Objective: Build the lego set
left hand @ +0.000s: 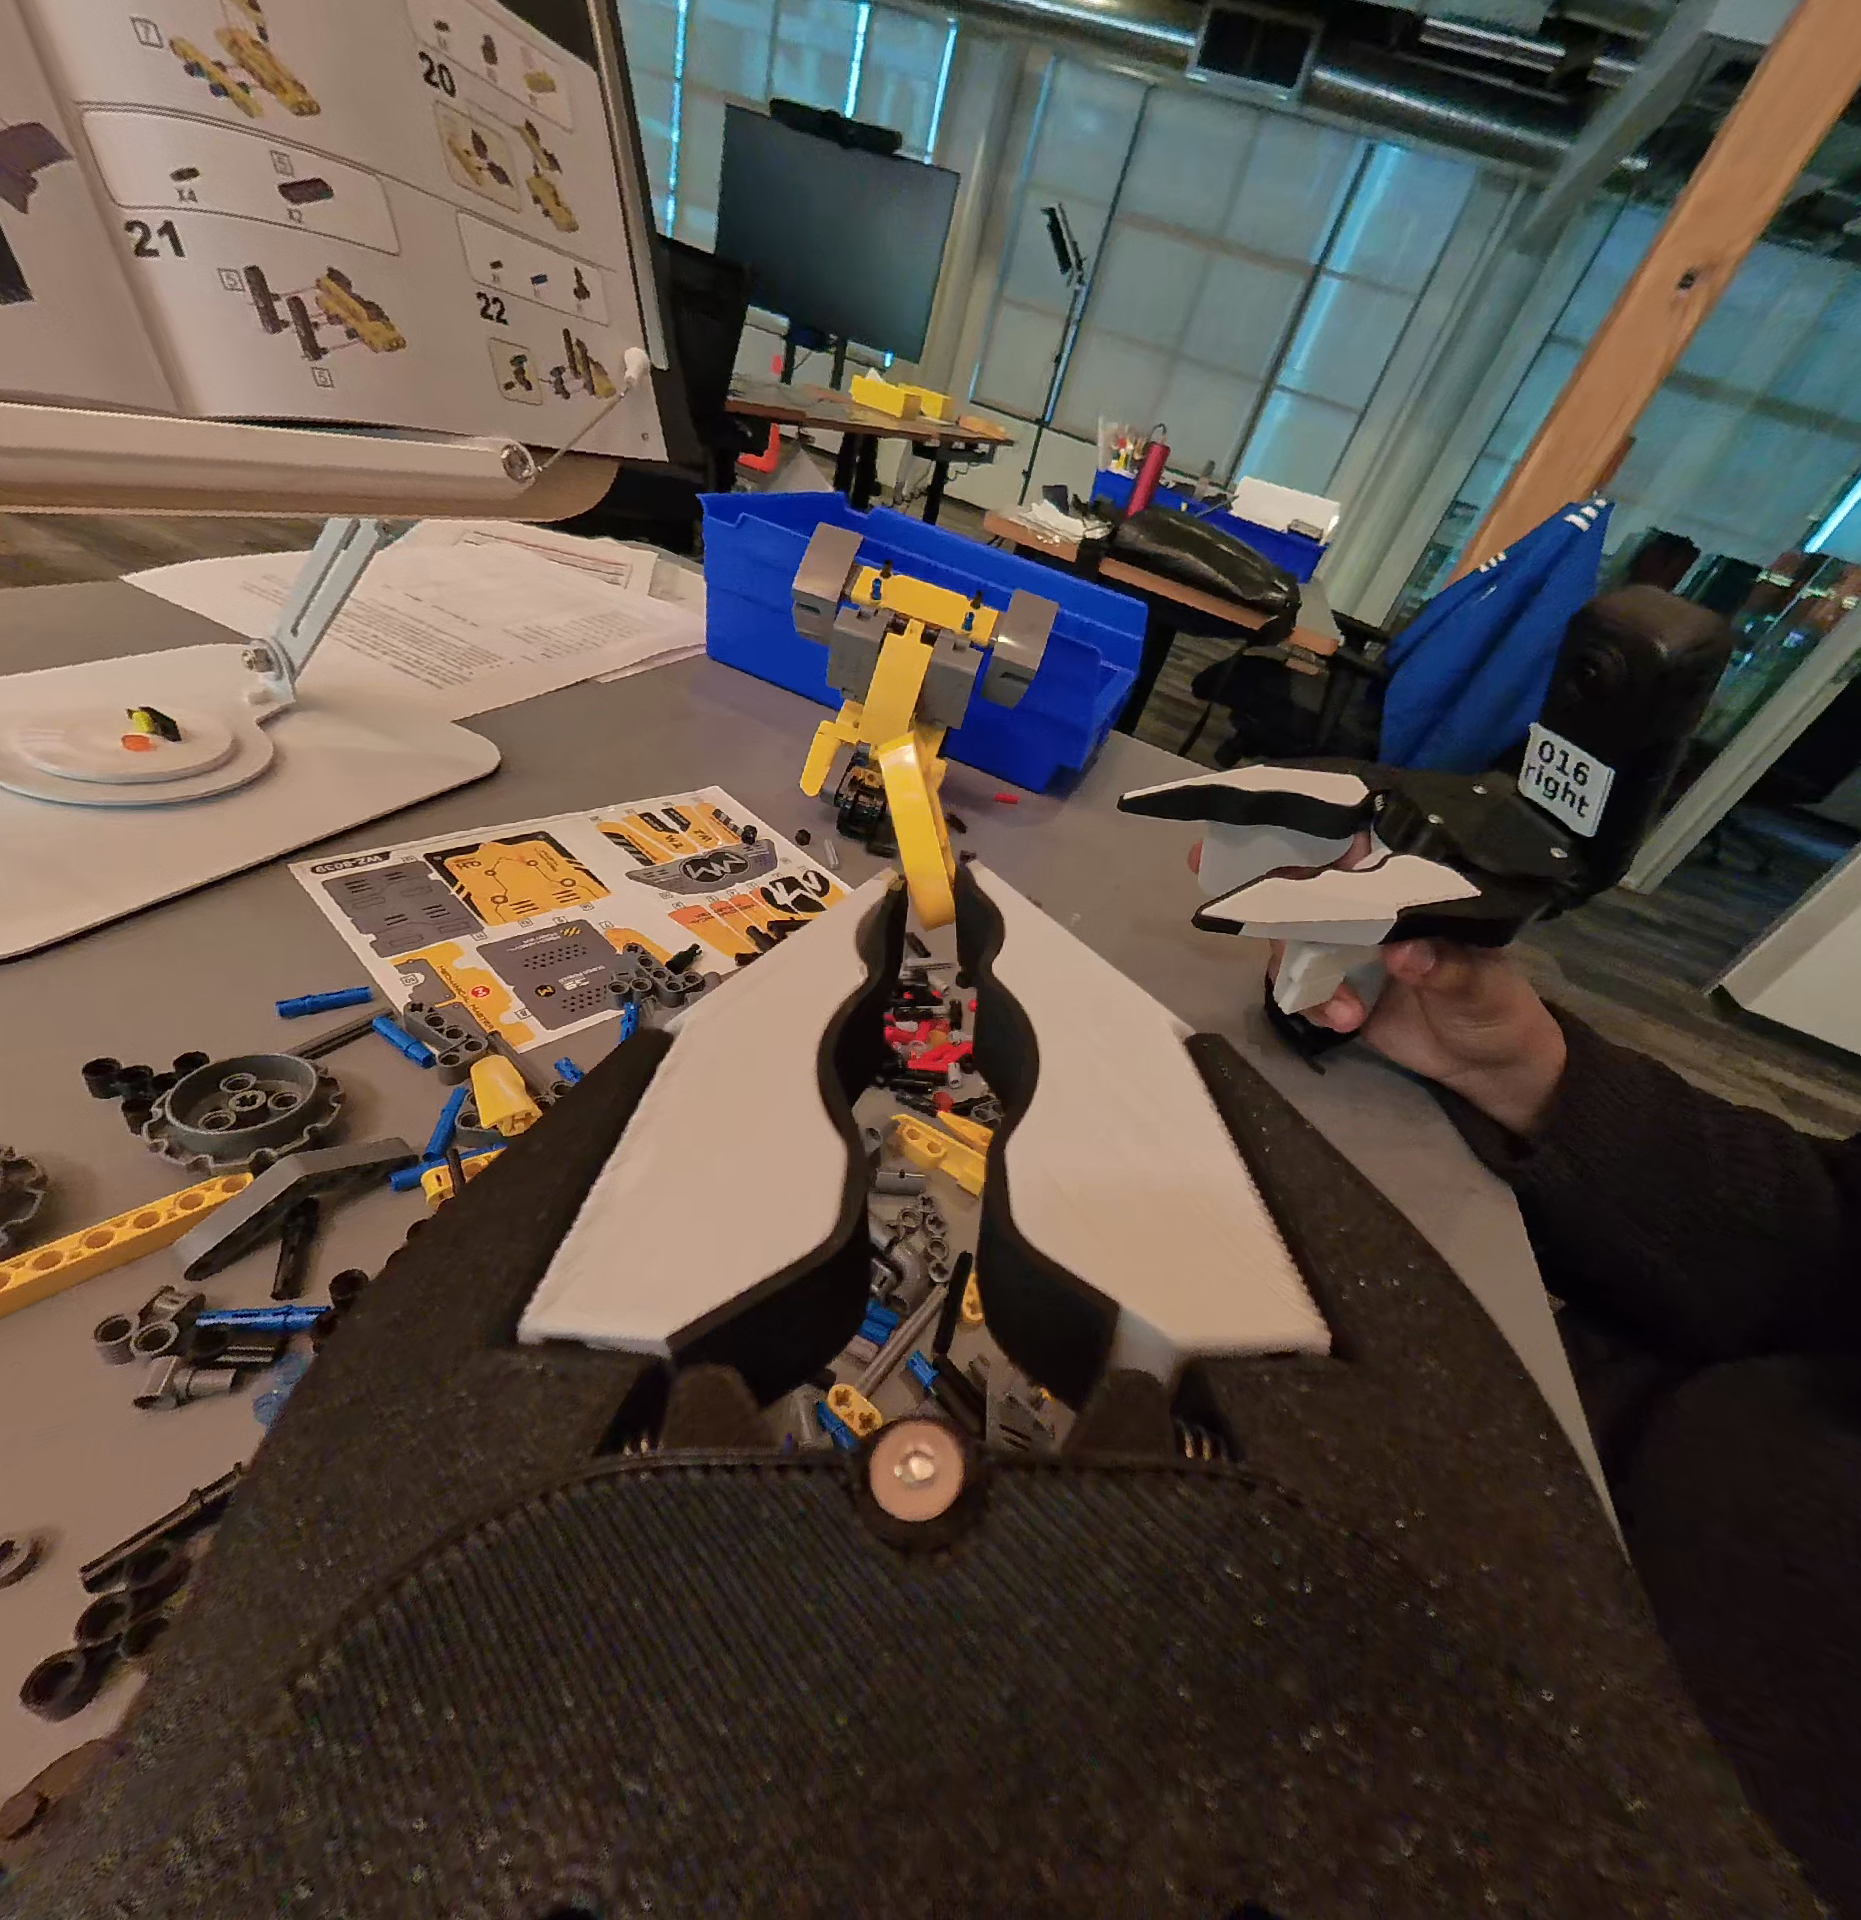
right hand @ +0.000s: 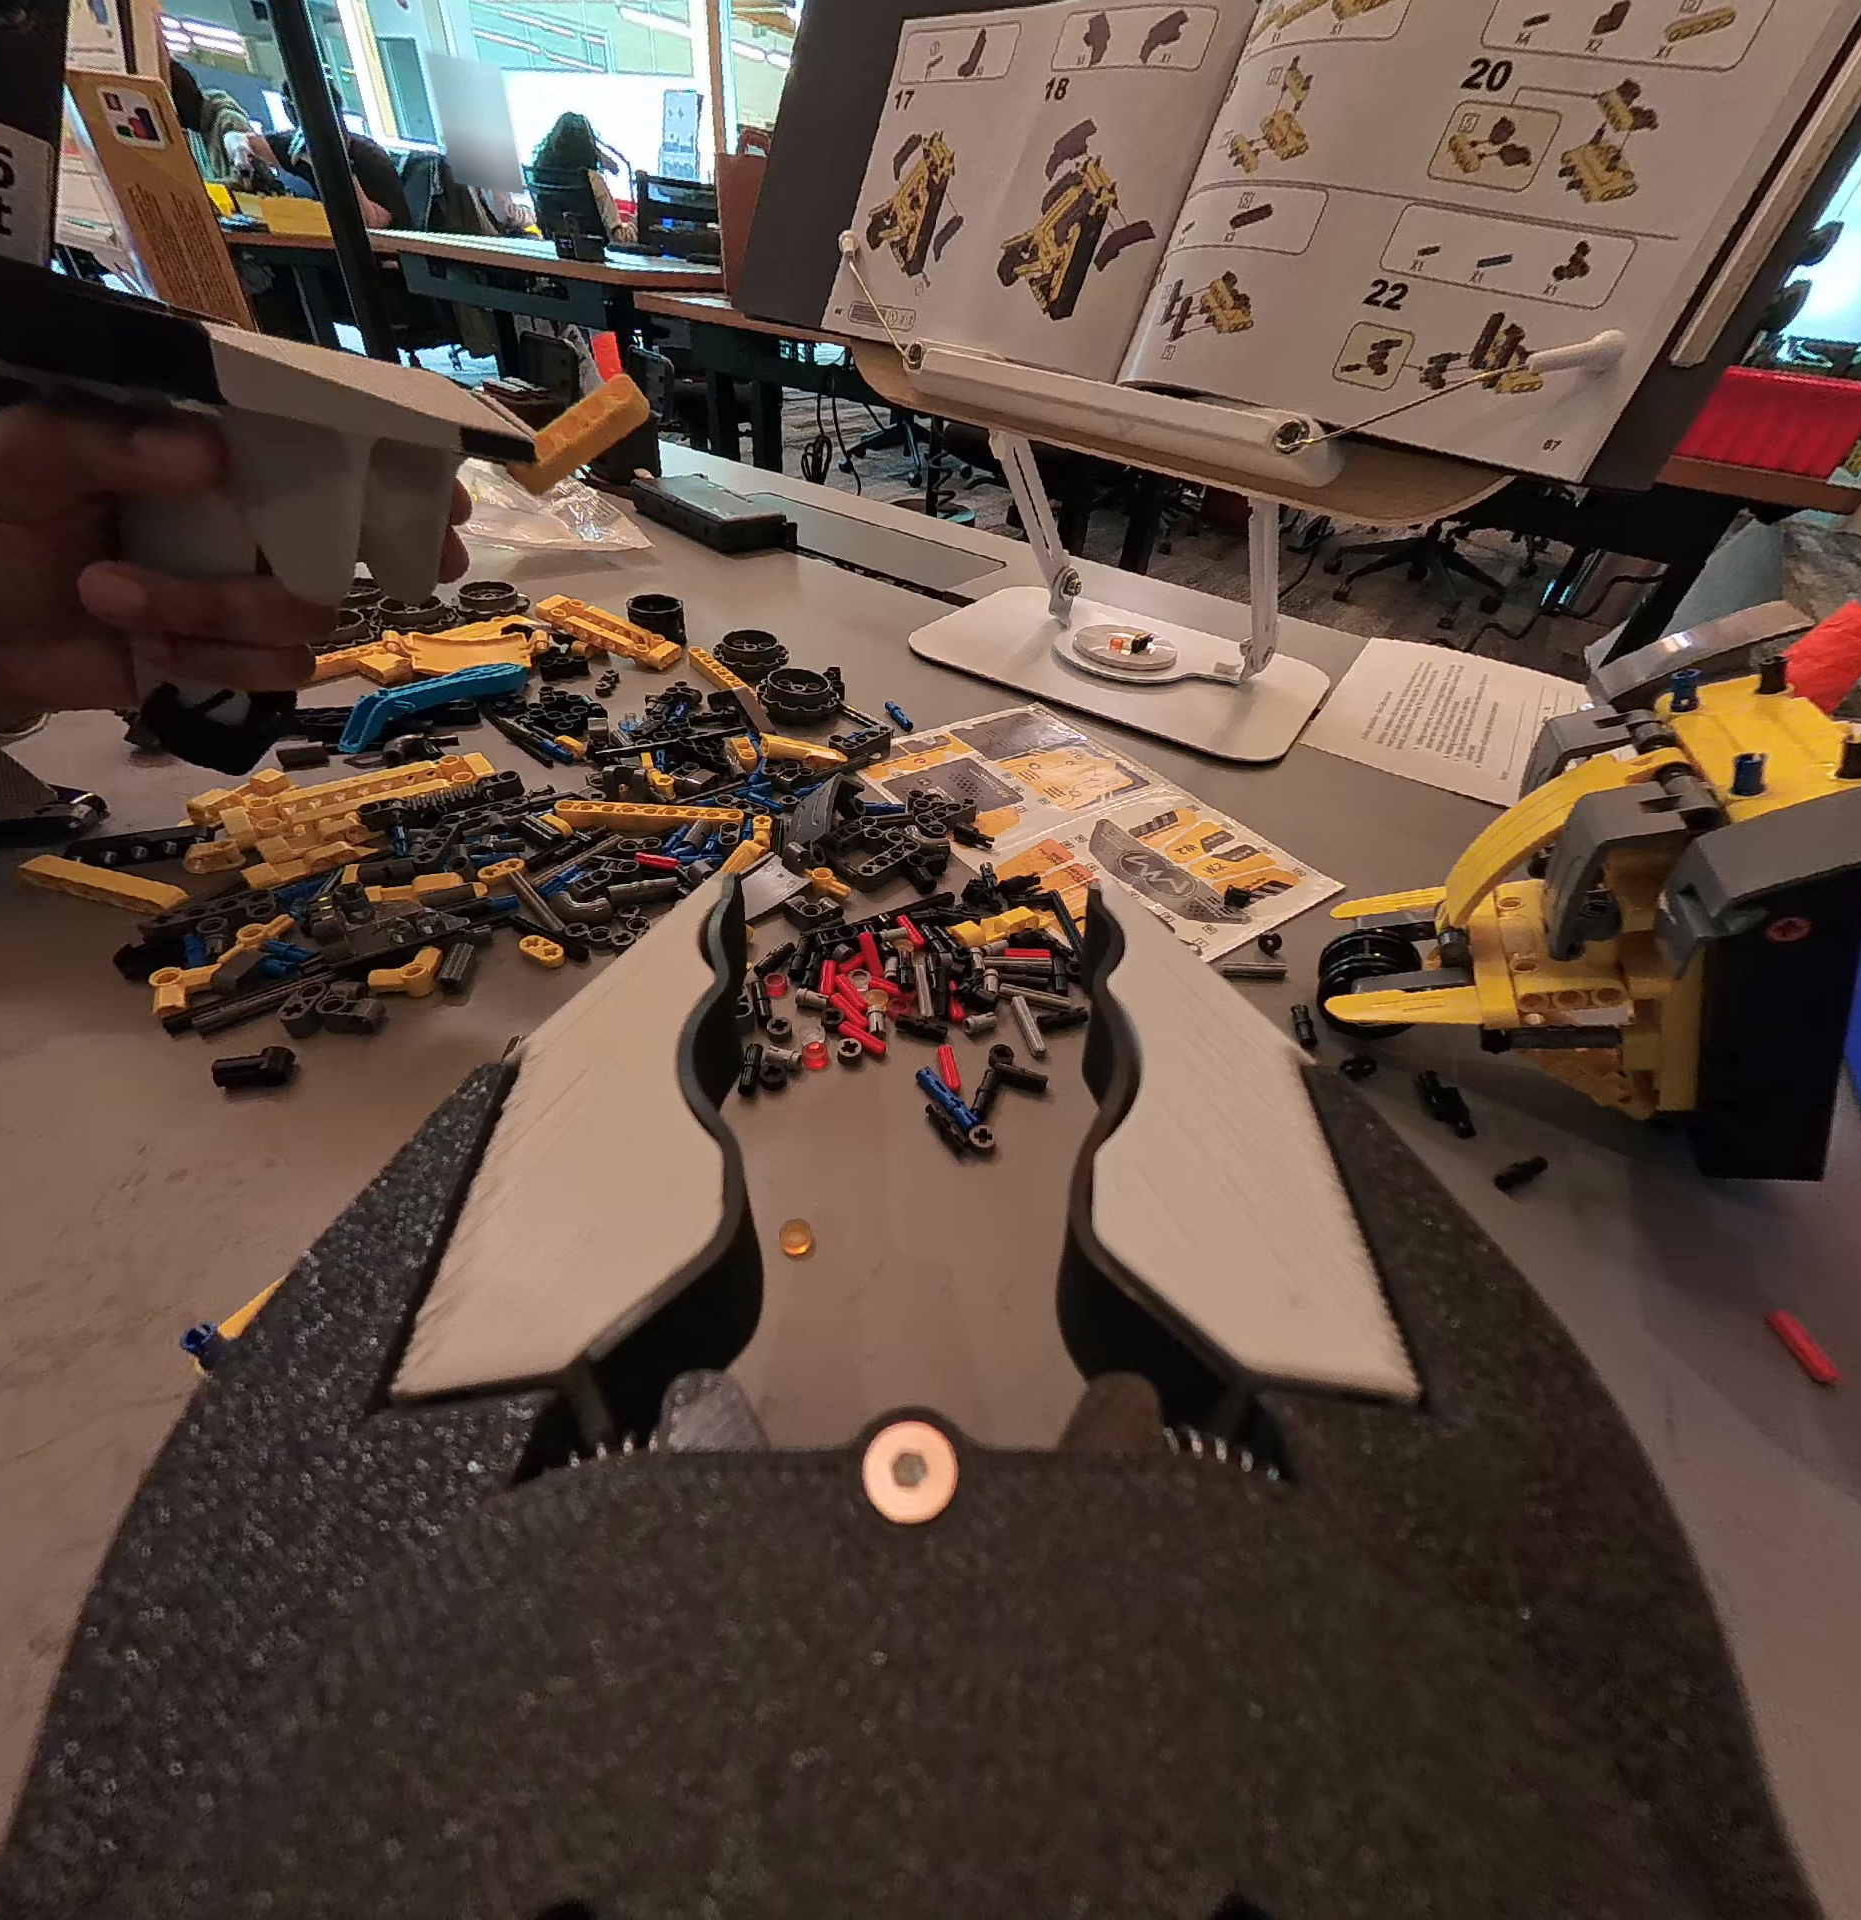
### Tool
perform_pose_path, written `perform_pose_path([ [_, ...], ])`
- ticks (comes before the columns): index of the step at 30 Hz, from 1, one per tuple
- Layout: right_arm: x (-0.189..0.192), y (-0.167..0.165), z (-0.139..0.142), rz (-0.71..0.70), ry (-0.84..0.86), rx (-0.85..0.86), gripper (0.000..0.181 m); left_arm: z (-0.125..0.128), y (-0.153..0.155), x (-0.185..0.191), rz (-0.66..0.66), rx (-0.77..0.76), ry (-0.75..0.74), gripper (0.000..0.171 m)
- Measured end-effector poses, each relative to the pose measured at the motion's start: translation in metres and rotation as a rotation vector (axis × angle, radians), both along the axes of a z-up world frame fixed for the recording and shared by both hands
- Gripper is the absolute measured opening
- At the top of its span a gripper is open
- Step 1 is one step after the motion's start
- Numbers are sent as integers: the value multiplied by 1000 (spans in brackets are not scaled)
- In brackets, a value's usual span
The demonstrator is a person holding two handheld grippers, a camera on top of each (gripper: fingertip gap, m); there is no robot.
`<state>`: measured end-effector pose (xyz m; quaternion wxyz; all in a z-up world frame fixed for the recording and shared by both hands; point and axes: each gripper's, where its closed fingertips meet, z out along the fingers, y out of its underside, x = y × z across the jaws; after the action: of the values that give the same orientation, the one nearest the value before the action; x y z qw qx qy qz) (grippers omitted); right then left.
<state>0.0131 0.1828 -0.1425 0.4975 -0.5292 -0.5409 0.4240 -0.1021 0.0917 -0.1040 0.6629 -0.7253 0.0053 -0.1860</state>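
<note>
My left gripper [left hand: 926, 883] is shut on a short yellow beam [left hand: 918, 821] and holds it above the table; it also shows at the upper left of the right wrist view [right hand: 500, 436] with the beam [right hand: 583, 431] sticking out of its tips. My right gripper [right hand: 915, 914] is open and empty above a heap of small red, black and grey pins [right hand: 905, 987]; in the left wrist view it [left hand: 1165, 860] hovers at the right. The partly built yellow and grey model [right hand: 1591, 914] leans against a blue bin [left hand: 1061, 644].
A big pile of loose yellow, black and blue pieces [right hand: 490, 831] lies at the left. A sticker sheet [right hand: 1102, 831] lies mid-table. The open instruction booklet [right hand: 1321, 208] rests on a white stand [right hand: 1113, 675]. An orange stud [right hand: 796, 1238] lies between my right fingers. To the orange stud [right hand: 796, 1238]: right tips about 9 centimetres, left tips about 20 centimetres.
</note>
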Motion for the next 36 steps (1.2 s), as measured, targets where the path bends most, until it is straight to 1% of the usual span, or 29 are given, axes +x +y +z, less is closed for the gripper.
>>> perform_pose_path([
  [3, 0, 0, 0, 0, -2, -4, 65, -3, 2, -2, 16, -14, 8, 5],
  [8, 0, 0, -1, 2, -4, -6, 65, -3, 5, 0, 16, -18, -53, 5],
  [12, -1, 0, -1, 10, -8, -17, 65, 2, 6, 5, 6, -12, -119, 5],
  [18, -2, 0, -3, 16, -19, -31, 65, 15, 3, 20, -48, 27, -208, 6],
  [27, -10, -1, -11, 26, -80, -22, 68, 17, 2, 38, -79, 14, -187, 6],
  [36, -14, -3, -18, 39, -130, -17, 73, 8, 6, 38, -81, -20, -193, 6],
])
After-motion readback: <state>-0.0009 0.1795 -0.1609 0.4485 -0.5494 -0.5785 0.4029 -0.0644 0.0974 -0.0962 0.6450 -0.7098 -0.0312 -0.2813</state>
